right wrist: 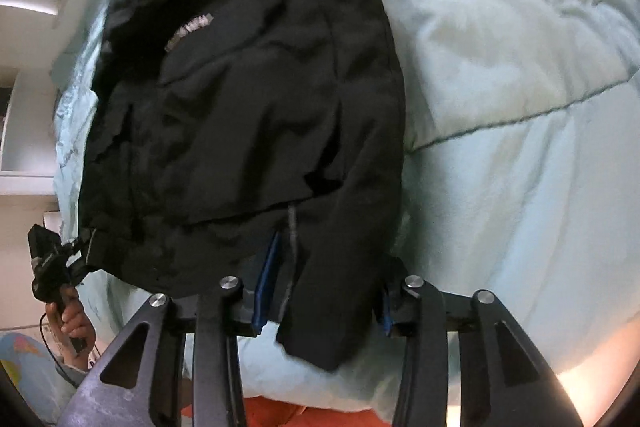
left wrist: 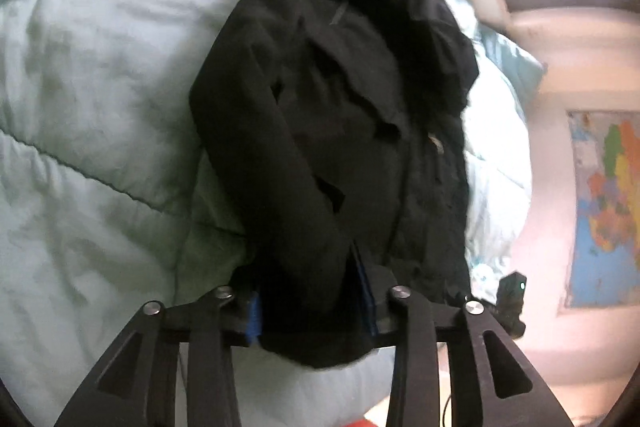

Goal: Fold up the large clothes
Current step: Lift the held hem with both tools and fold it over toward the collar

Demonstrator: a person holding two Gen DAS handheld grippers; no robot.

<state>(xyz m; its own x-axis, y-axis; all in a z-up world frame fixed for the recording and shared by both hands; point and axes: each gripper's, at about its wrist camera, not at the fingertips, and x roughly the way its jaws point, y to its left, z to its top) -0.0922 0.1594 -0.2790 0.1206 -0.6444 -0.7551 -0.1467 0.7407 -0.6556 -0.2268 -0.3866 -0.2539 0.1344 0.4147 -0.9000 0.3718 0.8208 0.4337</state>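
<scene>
The black jacket point(left wrist: 332, 131) lies on the bed point(left wrist: 100, 107), long axis running toward 12 o'clock, its hem between both parted jaws of left gripper point(left wrist: 314, 311) and right gripper point(right wrist: 322, 301), whether pinched I cannot tell.

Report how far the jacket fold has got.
Done: the black jacket lies on the pale green duvet with both sleeves laid in over the body. In hand: its hem sits between the jaws of the left gripper and the right gripper; whether the pads press on it is unclear. Left: folding the hem up towards the collar.
</scene>
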